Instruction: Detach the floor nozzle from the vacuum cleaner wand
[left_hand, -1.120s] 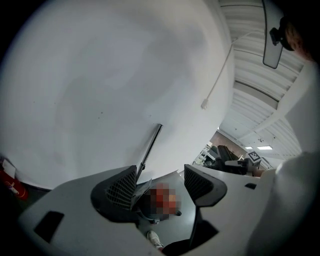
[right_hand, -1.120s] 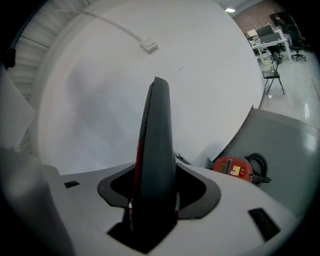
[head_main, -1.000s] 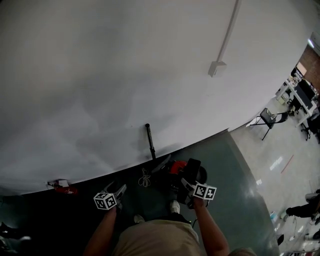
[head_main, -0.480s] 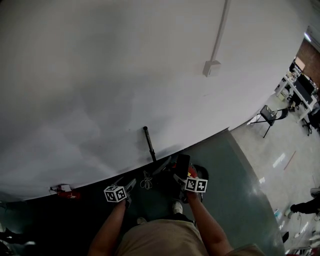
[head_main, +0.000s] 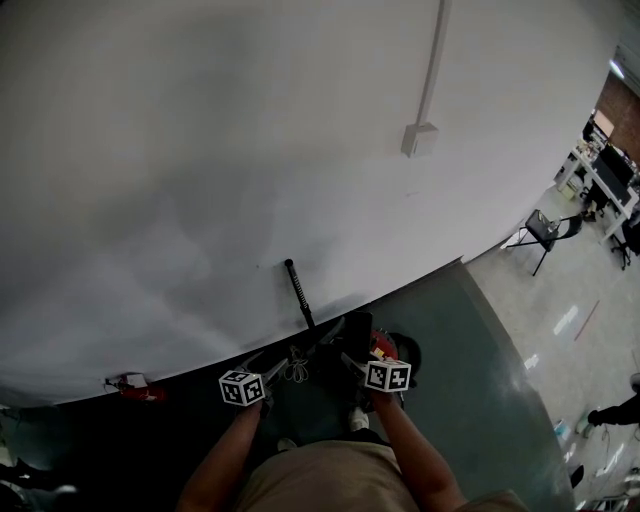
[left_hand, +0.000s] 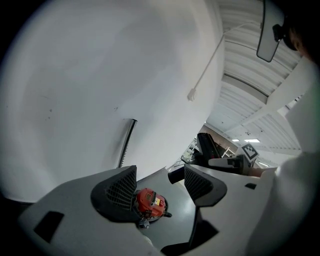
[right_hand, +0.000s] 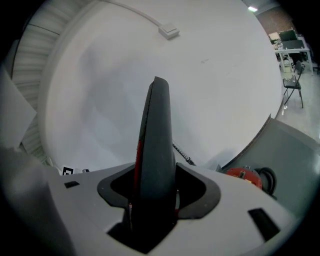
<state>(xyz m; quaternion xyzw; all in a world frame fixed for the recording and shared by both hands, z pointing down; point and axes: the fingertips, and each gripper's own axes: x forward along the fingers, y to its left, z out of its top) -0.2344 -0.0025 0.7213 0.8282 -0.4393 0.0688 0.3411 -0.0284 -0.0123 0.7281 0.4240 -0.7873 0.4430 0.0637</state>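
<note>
A black floor nozzle (right_hand: 155, 145) with a red stripe stands up between the jaws of my right gripper (right_hand: 155, 187), which is shut on it. In the head view the same nozzle (head_main: 357, 328) is low in the middle, held by the right gripper (head_main: 358, 358). The thin black wand (head_main: 298, 290) leans on the white wall by itself, apart from the nozzle. My left gripper (left_hand: 160, 181) is open with nothing between its jaws. Past them the red vacuum body (left_hand: 150, 202) sits on the floor. In the head view the left gripper (head_main: 268, 368) is left of the nozzle.
The white wall (head_main: 220, 180) is close ahead, with a conduit and a junction box (head_main: 418, 138). A coiled cable (head_main: 293, 368) lies by the vacuum body (head_main: 384, 345). A small red item (head_main: 132, 385) lies on the floor at left. A chair (head_main: 540, 228) and desks stand far right.
My left gripper has moved right, toward the nozzle and the wand's foot. The right gripper with the nozzle has shifted slightly left. Neither gripper's jaws have changed.
</note>
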